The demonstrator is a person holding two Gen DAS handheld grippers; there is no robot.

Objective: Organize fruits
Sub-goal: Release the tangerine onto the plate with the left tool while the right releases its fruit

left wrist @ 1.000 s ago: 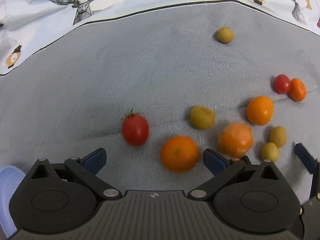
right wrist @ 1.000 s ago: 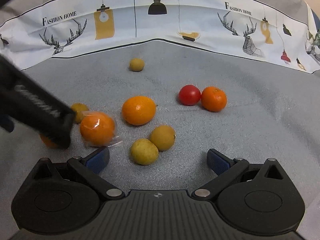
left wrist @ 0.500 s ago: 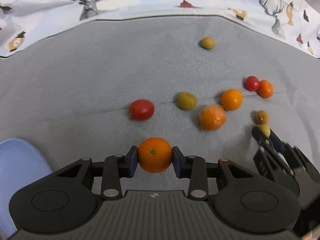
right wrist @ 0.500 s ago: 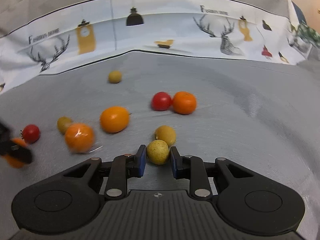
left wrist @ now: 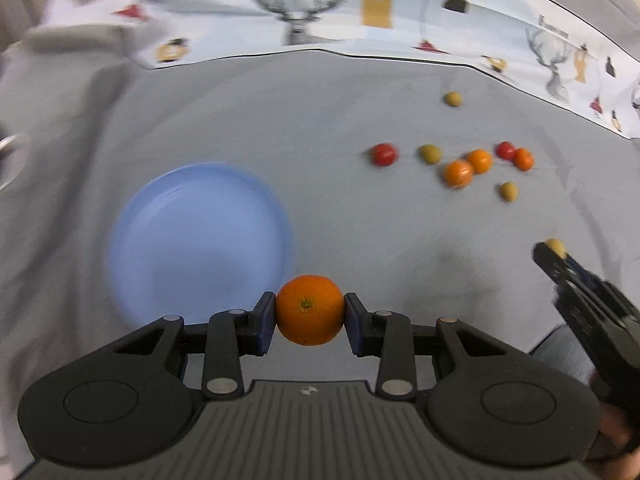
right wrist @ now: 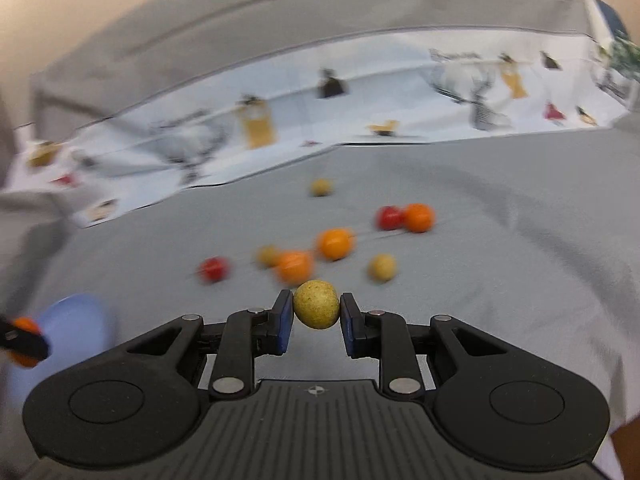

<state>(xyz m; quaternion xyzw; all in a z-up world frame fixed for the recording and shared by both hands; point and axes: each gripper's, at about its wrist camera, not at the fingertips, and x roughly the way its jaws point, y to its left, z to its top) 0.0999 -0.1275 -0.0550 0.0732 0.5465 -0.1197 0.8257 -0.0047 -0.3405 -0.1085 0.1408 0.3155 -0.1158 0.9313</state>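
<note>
Orange fruit: a round orange (left wrist: 310, 309) with a small green stem scar was clamped between the jaws of the left gripper (left wrist: 310, 316), lifted off the counter (left wrist: 360, 216), just right of the near edge of the blue bowl (left wrist: 198, 240).
Yellow fruit: a small, dull yellow-green fruit (right wrist: 316, 304) with a speckled skin sat pinched between the jaws of the right gripper (right wrist: 316, 314), also off the cloth.
Jaw state: both pairs stood narrow, each closed on its own fruit; the orange forced the wider gap.
Step in hand: judged to be carrying both picks toward the bowl.
Doing it well: the left gripper likely needed only a short move left to bring the orange over the bowl's middle before letting go low, so it would not bounce out.
Right hand: its fruit was well right of the bowl; waiting until the left cleared would avoid a clash above the rim.
Grip risk: both fruits are round and smooth, so a hasty swing could roll them out of the pads.
Left on counter: two red tomatoes, three oranges and three yellow fruits lay far right; blur hid finer detail.
</note>
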